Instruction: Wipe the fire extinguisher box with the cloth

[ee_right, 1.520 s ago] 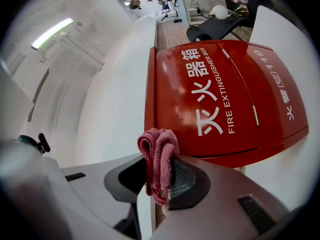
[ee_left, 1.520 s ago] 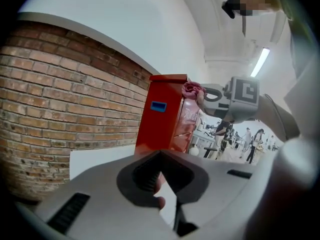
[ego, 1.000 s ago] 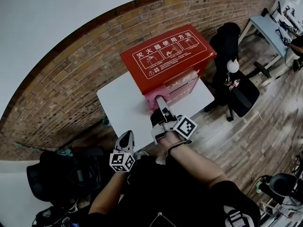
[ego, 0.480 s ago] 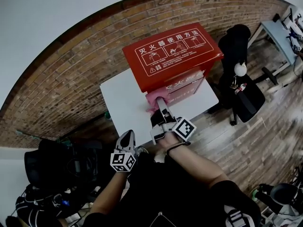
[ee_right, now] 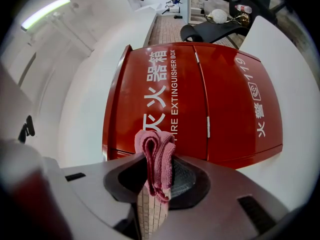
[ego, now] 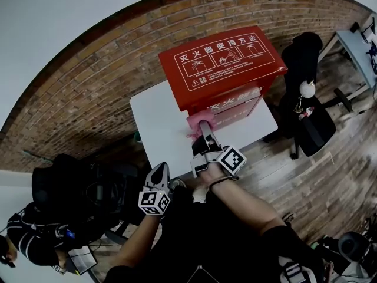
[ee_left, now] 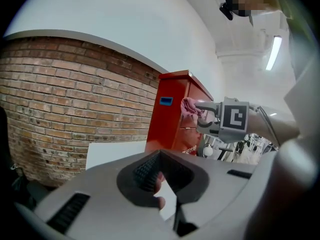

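While my right hand-held gripper (ee_right: 157, 178) pinches the pink cloth (ee_right: 157, 156) at the red box (ee_right: 200, 109), I judge wiping underway; next, sweep it across the front. My left hand-held gripper (ee_left: 158, 183) idles, pressed together.

Folded pink cloth (ego: 197, 121) touches the front of the red fire extinguisher box (ego: 222, 63) (upright).

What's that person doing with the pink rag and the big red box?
A person is cleaning the red fire extinguisher box on the white table. The right gripper pinches a folded pink cloth and holds it up at the box's front. The left gripper hangs back, holding nothing.
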The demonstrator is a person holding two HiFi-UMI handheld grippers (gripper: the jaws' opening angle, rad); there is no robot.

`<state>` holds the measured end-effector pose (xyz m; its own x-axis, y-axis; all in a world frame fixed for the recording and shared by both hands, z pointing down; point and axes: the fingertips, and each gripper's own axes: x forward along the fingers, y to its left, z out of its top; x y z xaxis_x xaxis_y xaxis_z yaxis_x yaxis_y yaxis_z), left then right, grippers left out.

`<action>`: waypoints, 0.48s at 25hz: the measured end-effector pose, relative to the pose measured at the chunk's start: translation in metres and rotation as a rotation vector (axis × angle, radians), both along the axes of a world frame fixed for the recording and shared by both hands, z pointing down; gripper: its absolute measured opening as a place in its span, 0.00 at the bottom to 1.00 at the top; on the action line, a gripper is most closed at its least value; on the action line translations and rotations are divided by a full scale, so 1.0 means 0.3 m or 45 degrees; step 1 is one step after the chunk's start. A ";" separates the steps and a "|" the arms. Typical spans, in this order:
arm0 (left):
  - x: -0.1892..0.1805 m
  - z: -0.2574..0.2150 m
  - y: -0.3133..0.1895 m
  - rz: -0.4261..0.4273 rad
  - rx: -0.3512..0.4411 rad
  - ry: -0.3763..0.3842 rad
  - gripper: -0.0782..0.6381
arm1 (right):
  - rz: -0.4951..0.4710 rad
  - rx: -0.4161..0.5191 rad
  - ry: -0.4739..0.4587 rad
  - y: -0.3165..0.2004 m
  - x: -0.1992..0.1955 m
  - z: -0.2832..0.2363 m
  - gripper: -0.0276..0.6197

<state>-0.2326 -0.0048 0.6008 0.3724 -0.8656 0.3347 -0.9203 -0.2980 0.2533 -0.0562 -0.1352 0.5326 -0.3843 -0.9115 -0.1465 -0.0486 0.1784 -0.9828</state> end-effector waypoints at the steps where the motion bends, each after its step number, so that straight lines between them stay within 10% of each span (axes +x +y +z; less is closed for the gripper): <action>1: -0.006 0.002 0.004 -0.009 -0.001 0.000 0.13 | 0.001 -0.001 -0.009 -0.001 -0.001 0.005 0.21; 12: -0.030 0.015 0.045 -0.055 -0.016 0.002 0.13 | 0.001 -0.116 0.021 0.002 0.001 0.134 0.21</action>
<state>-0.2416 0.0088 0.6054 0.3355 -0.8767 0.3448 -0.9318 -0.2551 0.2580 -0.0559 -0.1346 0.5727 -0.3850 -0.9212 -0.0565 -0.0647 0.0880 -0.9940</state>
